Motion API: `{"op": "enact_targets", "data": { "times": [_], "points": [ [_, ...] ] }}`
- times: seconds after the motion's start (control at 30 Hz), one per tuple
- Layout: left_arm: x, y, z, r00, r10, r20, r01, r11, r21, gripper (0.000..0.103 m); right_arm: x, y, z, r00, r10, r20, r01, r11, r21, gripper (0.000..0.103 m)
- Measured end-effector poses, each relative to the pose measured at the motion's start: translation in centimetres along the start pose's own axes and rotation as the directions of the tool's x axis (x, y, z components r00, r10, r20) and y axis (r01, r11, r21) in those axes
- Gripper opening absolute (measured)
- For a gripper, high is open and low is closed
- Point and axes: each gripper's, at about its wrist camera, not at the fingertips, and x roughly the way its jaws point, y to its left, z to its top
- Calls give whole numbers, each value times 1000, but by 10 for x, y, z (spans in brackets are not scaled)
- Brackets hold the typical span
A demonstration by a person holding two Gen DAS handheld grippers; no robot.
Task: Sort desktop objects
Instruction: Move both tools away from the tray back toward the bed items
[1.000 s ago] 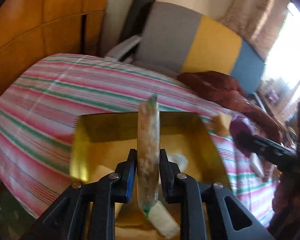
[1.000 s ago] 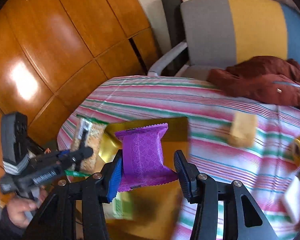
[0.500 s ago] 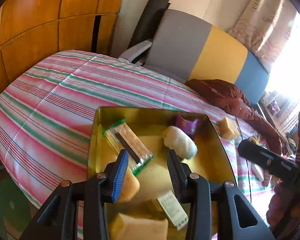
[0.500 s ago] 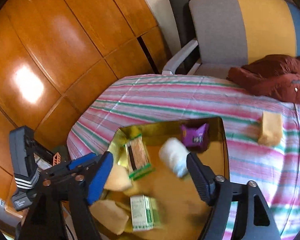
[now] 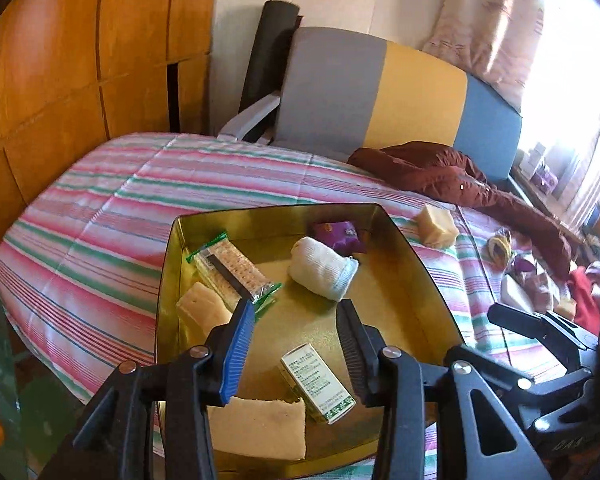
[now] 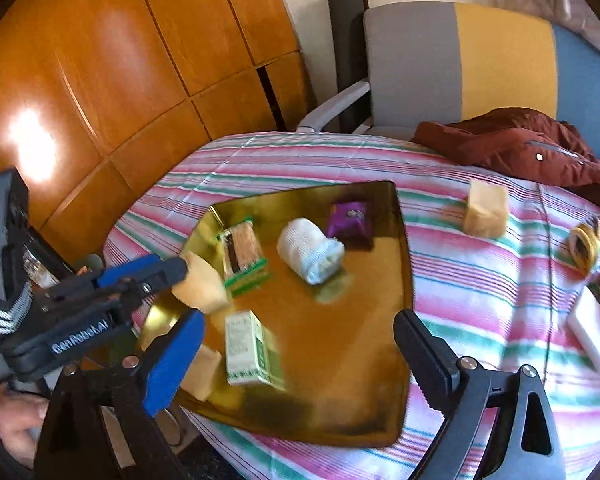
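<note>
Left tool (image 5: 296,336): I had it spread open and empty, low centre of its frame, above the tray.
Right tool (image 6: 300,344): I held it wide open, gripping nothing, at the bottom of its frame.
Tray (image 5: 416,264): gold, mid-frame on the striped worktop (image 5: 112,216).
In tray: crackers (image 5: 230,272) at left, sock roll (image 5: 322,268) centre, purple pack (image 5: 338,234) at back, box (image 5: 318,388) in front, sponges (image 5: 200,308).
Outside tray: another sponge (image 6: 485,214), upper right on the worktop.
</note>
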Motion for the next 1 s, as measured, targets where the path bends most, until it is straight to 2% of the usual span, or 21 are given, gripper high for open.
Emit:
{"op": "enact_targets", "data": {
  "times": [0.23,0.37,0.7,0.8,1.0],
  "points": [
    [-13,-25,-6,998,37,60,-42,997,72,45,-12,-18,-23,999,-50,-1,50,998,30,97],
    [-11,-34,-8,998,40,45,-44,995,85,45,-19,-32,-30,998,-65,0,65,996,67,97],
    [3,-50,-21,1000,-23,-17,25,994,106,45,-35,-77,-50,989,-145,-18,146,976,162,98],
    [6,-57,-22,999,-40,-32,44,991,127,50,-40,-100,-58,986,-162,-36,166,961,223,98],
    [10,-70,-23,993,-100,-56,108,981,162,57,-52,-138,-68,970,-231,-73,243,931,271,98]
  ]
}}
